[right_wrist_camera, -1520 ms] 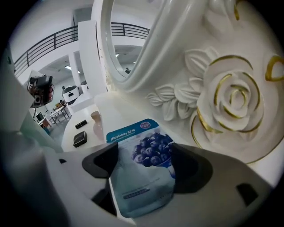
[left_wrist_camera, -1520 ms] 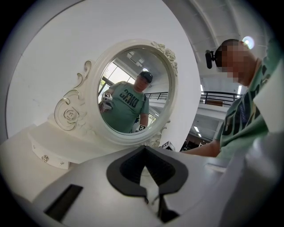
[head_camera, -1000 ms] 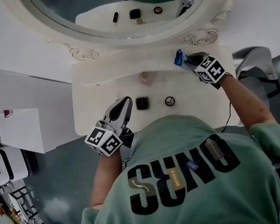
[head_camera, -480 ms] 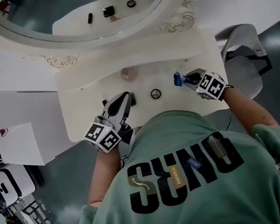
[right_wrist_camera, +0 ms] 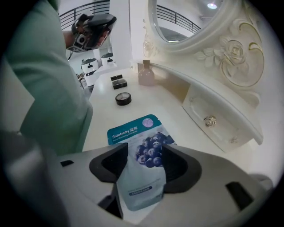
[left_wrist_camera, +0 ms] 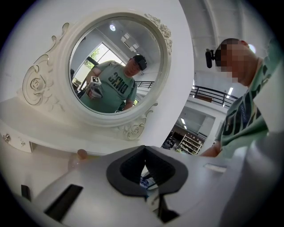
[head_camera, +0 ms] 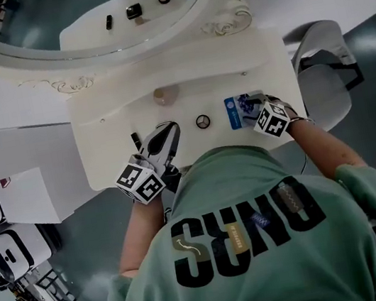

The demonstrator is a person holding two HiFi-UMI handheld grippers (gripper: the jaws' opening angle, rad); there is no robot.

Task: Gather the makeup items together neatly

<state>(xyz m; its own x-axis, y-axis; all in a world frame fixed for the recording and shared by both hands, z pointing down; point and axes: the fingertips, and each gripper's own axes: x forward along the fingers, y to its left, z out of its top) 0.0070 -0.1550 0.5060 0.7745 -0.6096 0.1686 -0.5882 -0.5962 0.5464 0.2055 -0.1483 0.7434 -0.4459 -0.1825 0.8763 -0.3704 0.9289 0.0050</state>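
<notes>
The right gripper [right_wrist_camera: 148, 157] has its fingers opening around the sachet [right_wrist_camera: 142, 150], which lies flat on the tabletop [head_camera: 117, 115] at 3 o'clock from the compact [head_camera: 202, 121], near it but apart. The sachet's tail sits between the pads, so pulling back low could drag it askew or toward the near edge. This gripper reaches in low from 5 o'clock. The left gripper [head_camera: 168, 129], at the compact's 9 o'clock, has fingers nearly together and empty.

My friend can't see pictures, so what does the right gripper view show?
A blueberry face-mask packet lies on the white dressing table, between the jaws of the right claw, which are opening. Beyond it sit a round compact and a small bottle.
</notes>
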